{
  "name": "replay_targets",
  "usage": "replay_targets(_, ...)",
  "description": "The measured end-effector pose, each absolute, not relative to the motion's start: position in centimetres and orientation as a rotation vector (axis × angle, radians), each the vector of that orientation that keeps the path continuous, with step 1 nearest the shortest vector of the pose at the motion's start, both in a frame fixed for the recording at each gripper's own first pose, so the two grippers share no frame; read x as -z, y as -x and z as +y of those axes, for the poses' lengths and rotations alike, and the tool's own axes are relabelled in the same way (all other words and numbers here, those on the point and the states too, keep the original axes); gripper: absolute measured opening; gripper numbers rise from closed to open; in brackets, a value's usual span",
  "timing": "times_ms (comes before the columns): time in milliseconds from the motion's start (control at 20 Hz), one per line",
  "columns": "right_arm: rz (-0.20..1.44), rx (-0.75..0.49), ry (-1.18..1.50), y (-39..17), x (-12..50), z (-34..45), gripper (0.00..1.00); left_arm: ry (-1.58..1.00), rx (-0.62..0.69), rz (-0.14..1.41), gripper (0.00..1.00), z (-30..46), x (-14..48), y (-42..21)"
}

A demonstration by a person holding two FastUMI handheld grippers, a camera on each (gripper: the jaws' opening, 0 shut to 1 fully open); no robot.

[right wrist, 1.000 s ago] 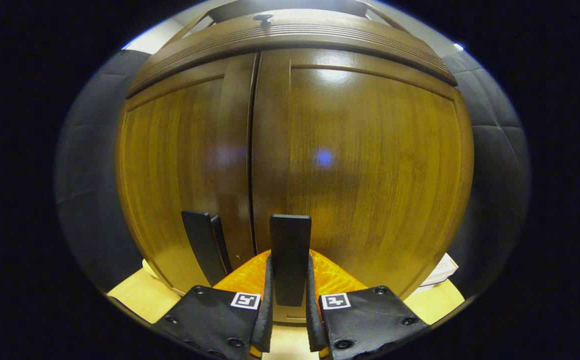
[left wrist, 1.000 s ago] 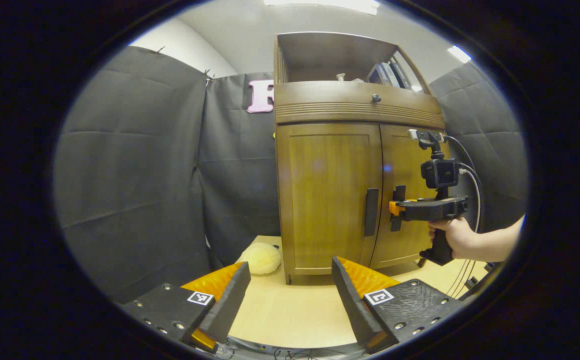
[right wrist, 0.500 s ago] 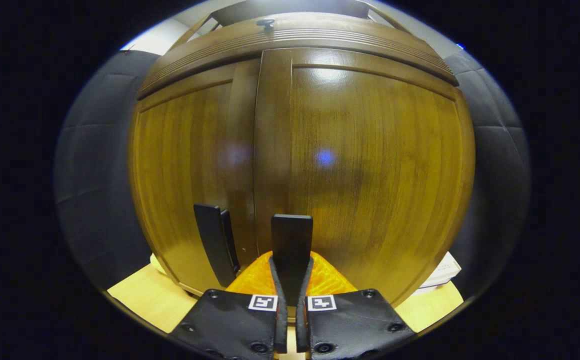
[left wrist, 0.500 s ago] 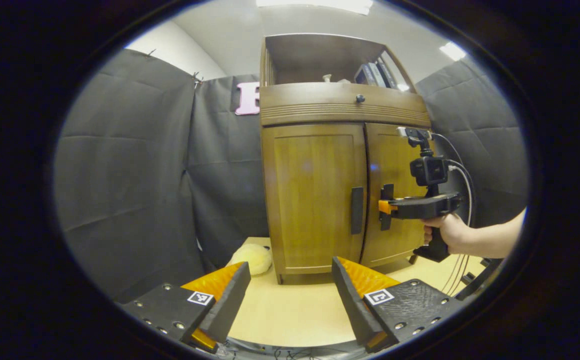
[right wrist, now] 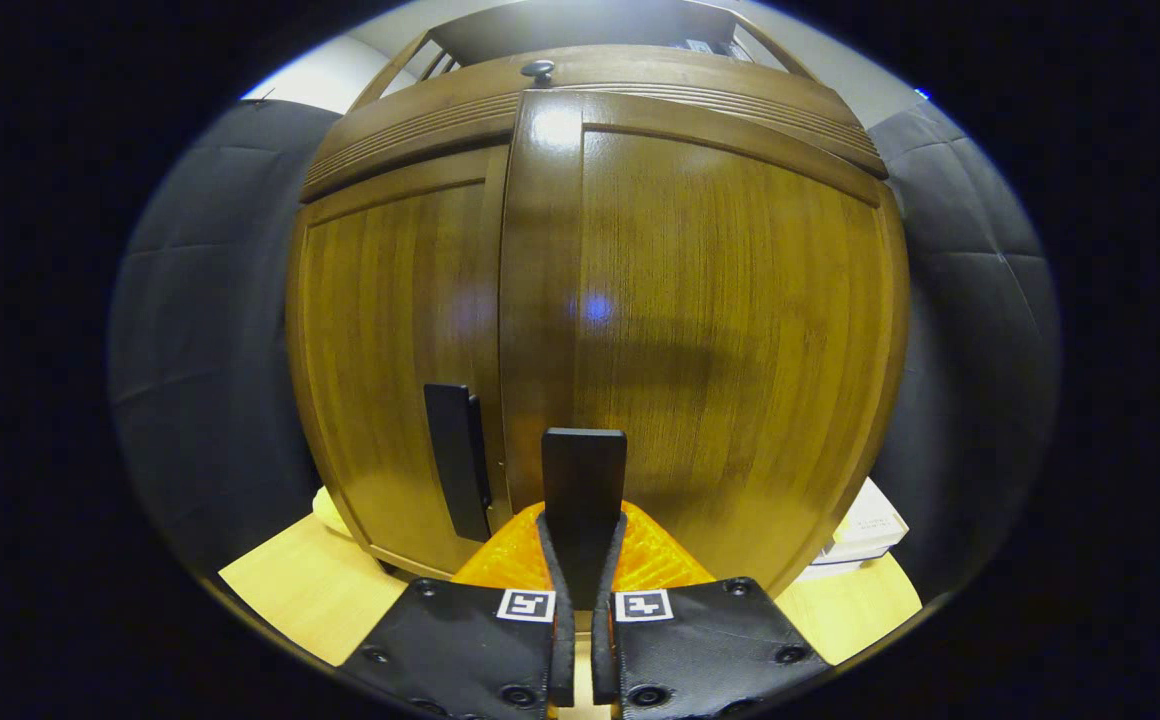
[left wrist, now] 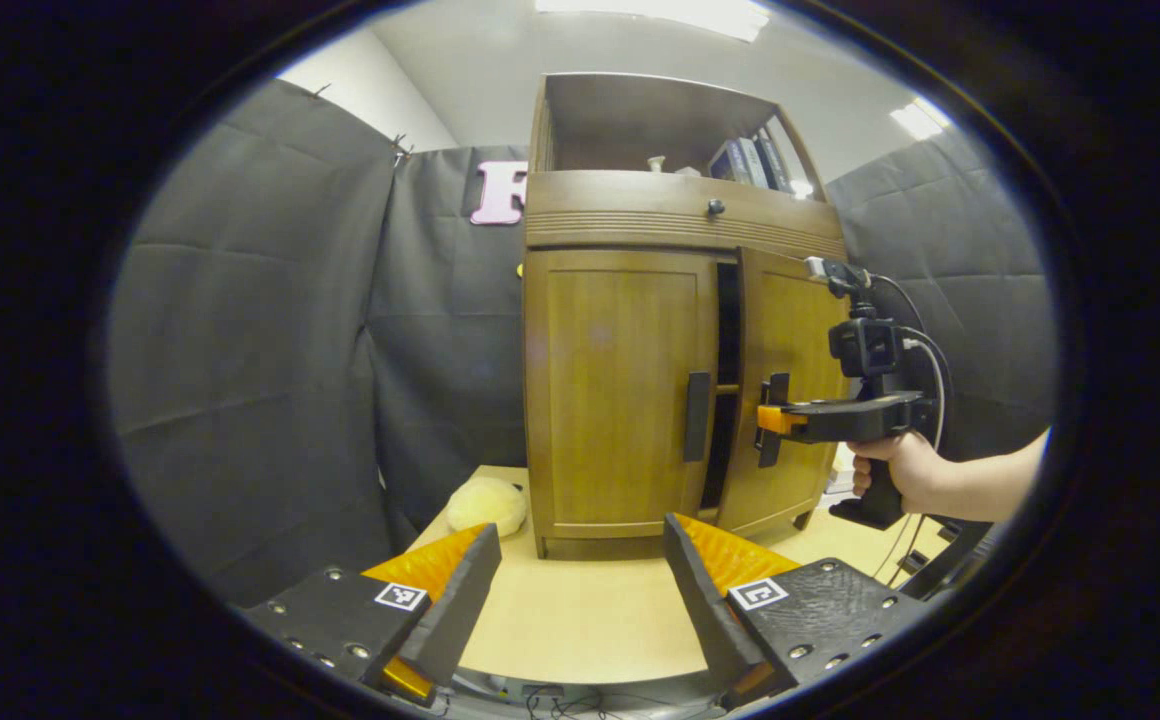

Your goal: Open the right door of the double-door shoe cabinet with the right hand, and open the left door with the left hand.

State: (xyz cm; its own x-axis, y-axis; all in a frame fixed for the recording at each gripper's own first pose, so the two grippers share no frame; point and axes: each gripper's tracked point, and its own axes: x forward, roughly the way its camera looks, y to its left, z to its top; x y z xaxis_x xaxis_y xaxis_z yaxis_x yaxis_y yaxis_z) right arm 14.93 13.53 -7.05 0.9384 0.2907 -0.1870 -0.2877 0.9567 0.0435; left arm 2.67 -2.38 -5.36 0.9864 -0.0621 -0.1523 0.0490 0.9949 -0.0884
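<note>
Black right-door handle sits clamped inside the right gripper.

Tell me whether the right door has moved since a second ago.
Yes. The right door has swung outward from the closed left door, opening a dark gap between them, pulled by the right gripper clamped on its handle.

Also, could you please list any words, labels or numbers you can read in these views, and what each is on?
No text is readable.
Books on the top shelf of the cabinet: spines too small to read.
White item beside the cabinet: blurred, nothing legible.
Square markers at the bottom of both views: patterns, no words.
</note>
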Motion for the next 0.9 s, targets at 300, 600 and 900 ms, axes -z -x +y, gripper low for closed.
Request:
replay_targets(300, 0.214, -0.284, -0.01, -12.5, 6.5, 11.7, 0.05, 0.081, 0.035, 0.141, 0.93, 2.0, 5.5, -5.9)
replay_targets(600, 0.263, -0.264, 0.01, -9.6, 7.2, 9.2, 0.04, 0.085, 0.036, 0.114, 0.92, 4.6, 5.6, -9.0)
replay_targets(900, 0.269, -0.258, 0.041, -7.9, 7.5, 7.2, 0.08, 0.09, 0.046, 0.122, 0.92, 4.3, 5.5, -9.9)
